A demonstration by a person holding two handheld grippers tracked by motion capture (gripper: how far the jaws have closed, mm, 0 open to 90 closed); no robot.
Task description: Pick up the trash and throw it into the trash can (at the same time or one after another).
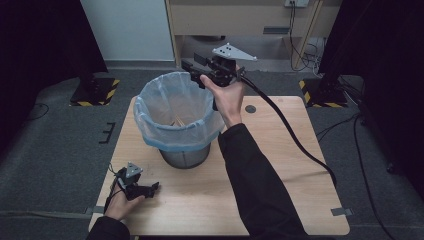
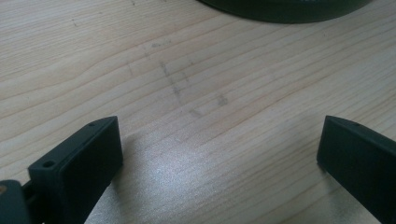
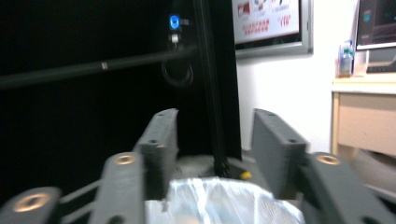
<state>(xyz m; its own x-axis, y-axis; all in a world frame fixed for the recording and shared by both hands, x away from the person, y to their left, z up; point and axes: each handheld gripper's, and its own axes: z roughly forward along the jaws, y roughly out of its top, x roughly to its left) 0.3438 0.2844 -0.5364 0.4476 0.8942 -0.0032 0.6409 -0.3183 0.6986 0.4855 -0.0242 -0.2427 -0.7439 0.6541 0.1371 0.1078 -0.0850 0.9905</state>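
1. The bin [image 1: 182, 125], a round metal basket lined with a pale blue bag [image 1: 165, 100], stands upright at the centre of the high view on the bench [image 1: 280, 190]. Its long axis runs vertical and its mouth faces up, ready to take whatever drops in.
2. A light, stick-like piece seems to lie inside; what it is cannot be made out.
3. The right tool [image 1: 192, 67] hangs at the upper centre of the frame, over the bin's far rim, jaws apart with nothing between them, a pose that suits a release into the bag. In the right gripper view the bag [image 3: 219, 200] shows below the jaws.
4. The left tool [image 1: 152, 188] rests at the lower left on the bench, jaws wide and empty, parked clear of the work.
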